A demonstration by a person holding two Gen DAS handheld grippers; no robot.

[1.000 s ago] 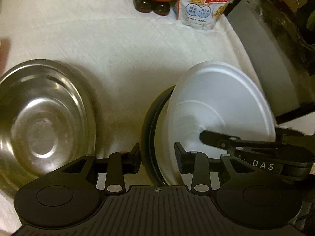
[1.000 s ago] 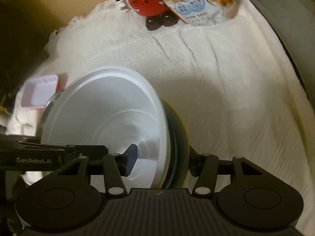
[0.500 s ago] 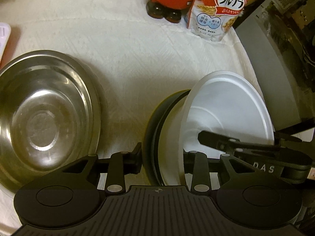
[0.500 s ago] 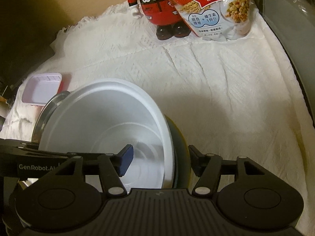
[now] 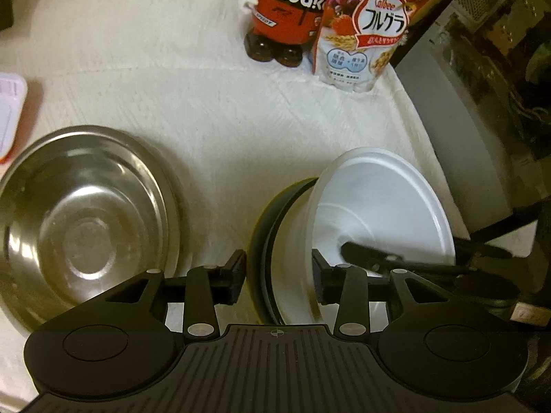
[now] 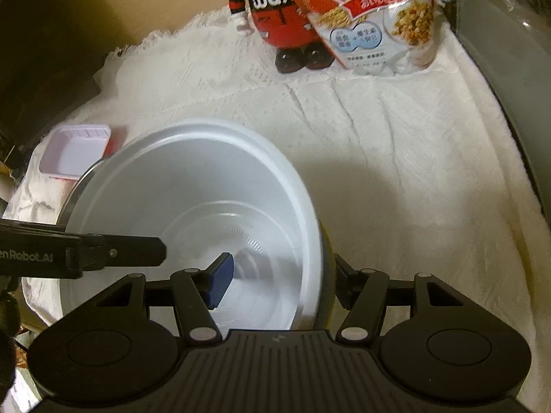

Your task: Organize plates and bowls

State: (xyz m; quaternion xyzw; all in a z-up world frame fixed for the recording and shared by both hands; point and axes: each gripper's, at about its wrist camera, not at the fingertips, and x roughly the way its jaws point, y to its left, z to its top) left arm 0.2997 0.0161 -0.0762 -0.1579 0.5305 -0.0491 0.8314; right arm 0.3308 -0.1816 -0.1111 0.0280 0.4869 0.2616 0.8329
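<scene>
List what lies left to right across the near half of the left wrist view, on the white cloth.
Pink-white plastic tray at the edge → round stainless steel bowl → dark-rimmed plate → white plastic bowl.

A white textured cloth [image 5: 213,110] is covering the table. At its far edge a red figure-shaped bottle [image 5: 289,10] is standing just beside a cereal bag [image 5: 365,31]. A pink-rimmed plastic tray [image 6: 74,153] is lying at the left.
</scene>
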